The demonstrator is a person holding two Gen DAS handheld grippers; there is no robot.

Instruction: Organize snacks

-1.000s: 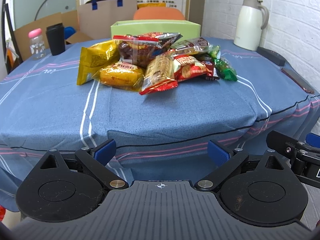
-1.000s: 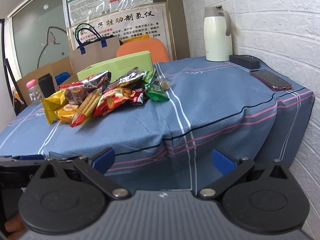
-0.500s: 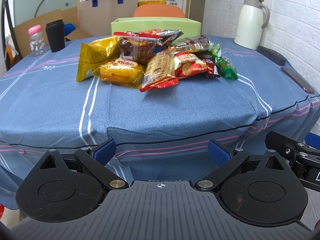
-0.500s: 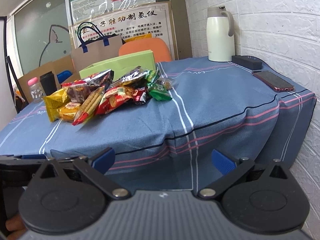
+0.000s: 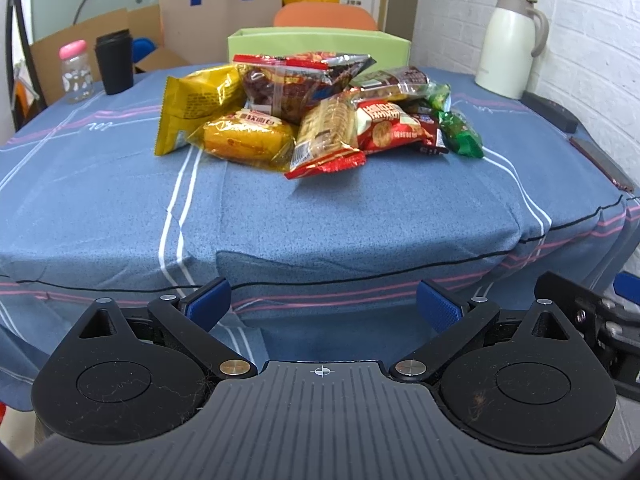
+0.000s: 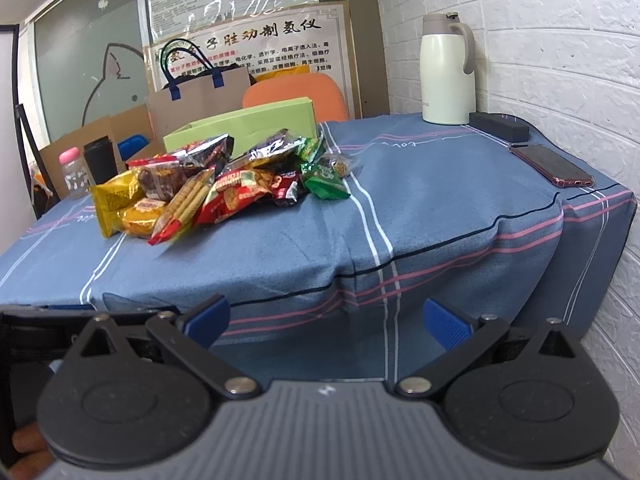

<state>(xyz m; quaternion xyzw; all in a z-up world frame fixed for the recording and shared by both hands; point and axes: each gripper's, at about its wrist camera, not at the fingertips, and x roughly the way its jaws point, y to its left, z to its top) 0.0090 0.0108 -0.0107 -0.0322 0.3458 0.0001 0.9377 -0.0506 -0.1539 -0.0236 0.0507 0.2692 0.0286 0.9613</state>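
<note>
Snacks [image 5: 316, 108] loom nearer — both claws seemingly closer, still spread wide.

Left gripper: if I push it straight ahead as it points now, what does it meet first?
Probably the hanging front of the tablecloth: the open left gripper sits at the table's edge, below the snack pile. Depth is unclear.

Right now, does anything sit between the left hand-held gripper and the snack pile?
Nothing visible: only bare tablecloth lies between the open left hand-held gripper and the snack pile.
</note>
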